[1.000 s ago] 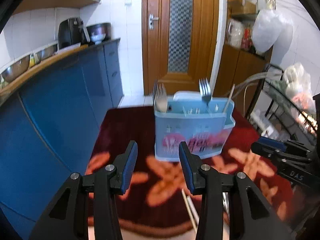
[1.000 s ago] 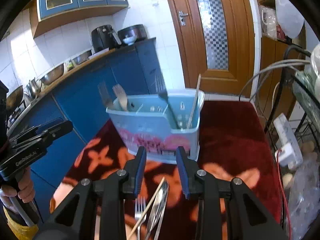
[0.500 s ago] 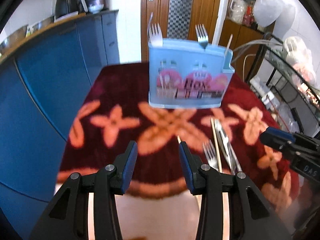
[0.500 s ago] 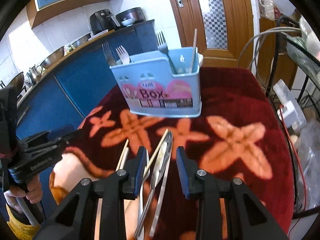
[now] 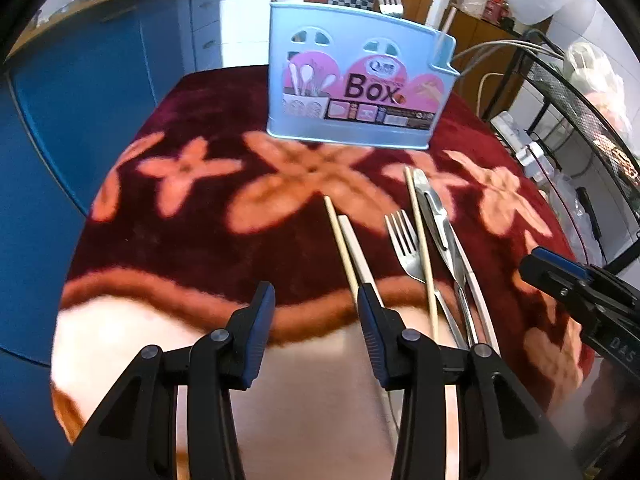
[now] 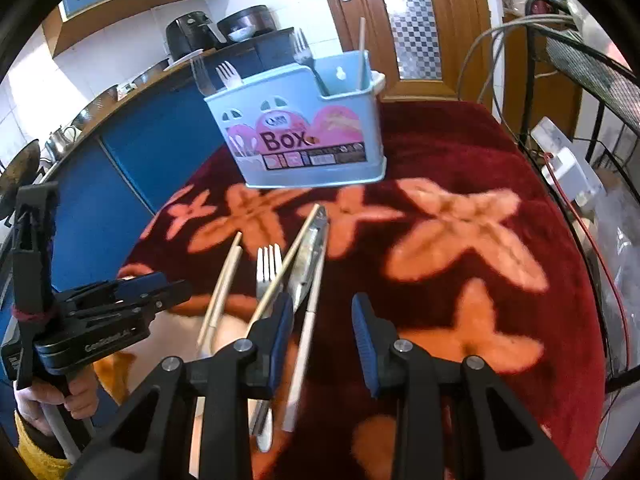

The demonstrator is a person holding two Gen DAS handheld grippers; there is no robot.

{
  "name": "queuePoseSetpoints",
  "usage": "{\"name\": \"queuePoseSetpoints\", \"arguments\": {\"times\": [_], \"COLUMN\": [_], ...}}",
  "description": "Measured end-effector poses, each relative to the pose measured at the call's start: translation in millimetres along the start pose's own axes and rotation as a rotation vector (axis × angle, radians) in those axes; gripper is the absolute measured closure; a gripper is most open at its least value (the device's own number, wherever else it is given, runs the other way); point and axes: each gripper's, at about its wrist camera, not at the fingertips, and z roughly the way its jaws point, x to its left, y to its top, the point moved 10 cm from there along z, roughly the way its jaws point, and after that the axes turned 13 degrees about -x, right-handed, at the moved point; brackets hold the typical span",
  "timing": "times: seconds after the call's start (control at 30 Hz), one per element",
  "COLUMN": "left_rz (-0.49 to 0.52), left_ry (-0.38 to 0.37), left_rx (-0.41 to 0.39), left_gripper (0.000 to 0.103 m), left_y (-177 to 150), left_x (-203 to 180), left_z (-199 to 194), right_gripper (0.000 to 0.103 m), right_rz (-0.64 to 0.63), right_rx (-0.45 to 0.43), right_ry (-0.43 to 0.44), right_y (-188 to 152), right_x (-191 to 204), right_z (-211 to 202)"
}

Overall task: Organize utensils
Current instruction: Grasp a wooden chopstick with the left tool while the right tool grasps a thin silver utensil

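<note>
Table: round top under a dark red cloth point(image 5: 224, 248) with orange flower shapes and a pale border at the near edge.
Cabinets: blue kitchen units point(image 6: 160, 132) to the left, with steel bowls and a black appliance on the counter.
Door: wooden door point(image 6: 420, 20) with a checkered glass panel behind the table.
Box: light blue plastic holder point(image 5: 360, 80) upright at the far side of the cloth; its pink label reads "Box" in large letters, smaller print unreadable.
Box contents: two forks point(image 6: 228, 74) in the left part, tines up; one fork point(image 6: 304, 50) and one chopstick point(image 6: 362, 52) toward the right end, all sticking up past the rim.
Left gripper: point(image 5: 316, 308) jaws spread, holding nothing, low over the near edge of the cloth; "GenRobot.AI" is printed on its body in the right view.
Right gripper: point(image 6: 322, 320) jaws spread, holding nothing, over the handles of the loose utensils; "DAS" shows on its body in the left view.
Loose utensils: lying flat, near the box but apart from it, long axes running from the near edge toward the box.
Knives: two table knives point(image 5: 440, 220) overlapped, tips toward the box.
Fork: loose fork point(image 5: 404, 240) just left of the knives, tines toward the box.
Chopsticks: a pair point(image 5: 348, 248) left of the fork, side by side; a single one point(image 5: 420, 240) lies between fork and knives, across the fork's right edge.
</note>
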Motion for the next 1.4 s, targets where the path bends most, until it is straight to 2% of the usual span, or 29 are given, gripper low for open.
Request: {"name": "queuePoseSetpoints", "arguments": {"times": [0.27, 0.5, 0.6, 0.77, 0.87, 0.93, 1.03, 1.2, 1.4], "left_rz": [0.005, 0.021, 0.023, 0.047, 0.036, 0.029, 0.000, -0.065, -0.106], "left_ry": [-0.002, 0.005, 0.003, 0.022, 0.014, -0.005, -0.038, -0.069, -0.082], "left_rx": [0.040, 0.038, 0.065, 0.049, 0.046, 0.051, 0.065, 0.053, 0.021], "left_gripper": [0.059, 0.060, 0.059, 0.059, 0.071, 0.088, 0.100, 0.101, 0.101], "left_y": [-10.7, -9.2, -13.4, -9.3, -3.2, 0.6, 3.0, 4.4, 8.3], "left_x": [-3.9, -5.4, -8.9, -11.1, -8.6, -8.6, -7.7, -1.9, 6.4], "left_z": [14.4, 22.3, 30.1, 34.6, 37.4, 39.6, 43.1, 41.8, 36.4], "right_gripper": [0.069, 0.069, 0.069, 0.069, 0.069, 0.069, 0.069, 0.069, 0.080], "right_rz": [0.031, 0.036, 0.032, 0.020, 0.000, -0.019, -0.047, -0.073, -0.116], "right_rx": [0.017, 0.036, 0.039, 0.046, 0.052, 0.060, 0.084, 0.148, 0.220], "right_ry": [-0.014, -0.018, -0.014, -0.011, -0.014, -0.015, -0.007, 0.022, 0.030], "right_y": [-10.4, -16.4, -17.3, -18.5, -18.1, -17.4, -18.0, -21.7, -26.0], "right_x": [-13.3, -16.5, -14.9, -11.6, -9.5, -7.6, -2.2, 6.9, 11.7], "right_z": [5.4, 11.3, 13.0, 14.7, 16.1, 18.0, 22.8, 33.9, 48.7]}}
